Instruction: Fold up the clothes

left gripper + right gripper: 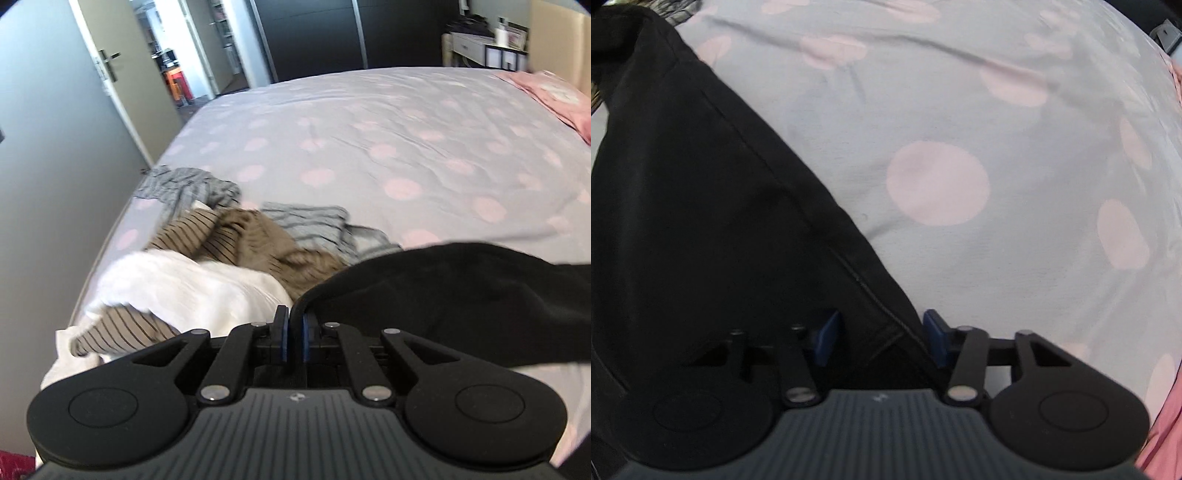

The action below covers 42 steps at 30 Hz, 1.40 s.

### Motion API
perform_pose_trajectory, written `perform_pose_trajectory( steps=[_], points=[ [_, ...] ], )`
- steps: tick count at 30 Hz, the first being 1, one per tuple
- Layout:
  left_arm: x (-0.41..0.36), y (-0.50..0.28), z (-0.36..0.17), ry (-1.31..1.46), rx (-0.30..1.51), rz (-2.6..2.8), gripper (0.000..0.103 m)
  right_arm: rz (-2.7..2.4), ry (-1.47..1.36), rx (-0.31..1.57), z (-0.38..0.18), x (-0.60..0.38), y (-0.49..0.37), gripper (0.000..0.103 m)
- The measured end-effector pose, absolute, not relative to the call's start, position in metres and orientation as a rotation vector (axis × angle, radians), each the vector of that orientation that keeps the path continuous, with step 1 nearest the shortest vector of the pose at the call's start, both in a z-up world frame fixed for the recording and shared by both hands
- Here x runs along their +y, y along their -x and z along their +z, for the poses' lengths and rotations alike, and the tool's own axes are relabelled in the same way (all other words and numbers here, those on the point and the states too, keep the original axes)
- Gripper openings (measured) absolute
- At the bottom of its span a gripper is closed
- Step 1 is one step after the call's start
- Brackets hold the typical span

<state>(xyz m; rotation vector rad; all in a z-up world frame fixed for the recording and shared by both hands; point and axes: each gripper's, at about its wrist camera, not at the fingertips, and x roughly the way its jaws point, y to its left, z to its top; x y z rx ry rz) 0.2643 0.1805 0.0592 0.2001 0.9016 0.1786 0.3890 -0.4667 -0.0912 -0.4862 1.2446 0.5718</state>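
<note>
Nearest in the left wrist view, the left gripper (pixel 291 323) is seen with its matte black linkage arms drawn inward and its blue pads almost together. A thin hemmed edge of a black garment (pixel 461 288) is pinched between them. From the pinch the soft, dull black cloth is stretched away to the right as a broad, smooth band lifted above the bed.

In the right wrist view, the right gripper (pixel 881 339) is pointed steeply down at the bedding. Its blue pads are held partly apart, and a stitched corner of the same black garment (pixel 701 203) lies in the gap between them. It cannot be told whether the pads press on the cloth. The seam is seen as a raised line running diagonally up to the left.

Just beyond the left gripper, a loose heap of clothes is spread on the bed: a crumpled white garment (pixel 192 284), a tan ribbed top with thin dark stripes (pixel 243 236), and a grey striped piece (pixel 192 188) farther back.

Under everything lies the grey bedsheet (pixel 369 129), lightly creased and printed with large pale pink dots. A pink pillow (pixel 554 96) rests at its far right corner. Beyond the bed, an open grey door (pixel 55 122) and a dark wardrobe (pixel 310 33) are seen.
</note>
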Motion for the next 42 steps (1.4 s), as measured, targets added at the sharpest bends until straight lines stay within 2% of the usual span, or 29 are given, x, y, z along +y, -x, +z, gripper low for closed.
perform_pose_trajectory(
  steps=[1, 2, 3, 9, 17, 24, 32, 42],
  points=[
    [0.184, -0.268, 0.062, -0.204, 0.902, 0.189, 0.005, 0.581, 0.48, 1.243, -0.091, -0.468, -0.388, 0.036],
    [0.189, -0.272, 0.064, -0.202, 0.9, 0.196, 0.005, 0.578, 0.491, 1.224, -0.085, -0.47, -0.383, 0.024],
    [0.194, -0.275, 0.066, -0.188, 0.896, 0.203, 0.006, 0.574, 0.489, 1.205, -0.078, -0.472, -0.377, 0.019],
    [0.217, -0.262, 0.087, -0.12, 0.843, 0.222, 0.006, 0.468, 0.565, 1.032, -0.021, -0.463, -0.323, 0.016],
    [0.249, -0.192, 0.141, -0.062, 0.737, 0.214, 0.006, 0.312, 0.573, 0.817, 0.071, -0.46, -0.206, 0.015],
    [0.268, -0.116, 0.158, -0.063, 0.715, 0.19, 0.006, 0.3, 0.608, 0.758, 0.103, -0.454, -0.101, 0.015],
    [0.268, -0.038, 0.129, -0.205, 0.774, 0.149, 0.006, 0.347, 0.663, 0.826, 0.093, -0.442, -0.014, 0.015],
    [0.262, 0.021, 0.04, -0.327, 0.956, 0.06, 0.005, 0.392, 0.745, 0.964, 0.022, -0.429, 0.052, 0.015]
  ],
)
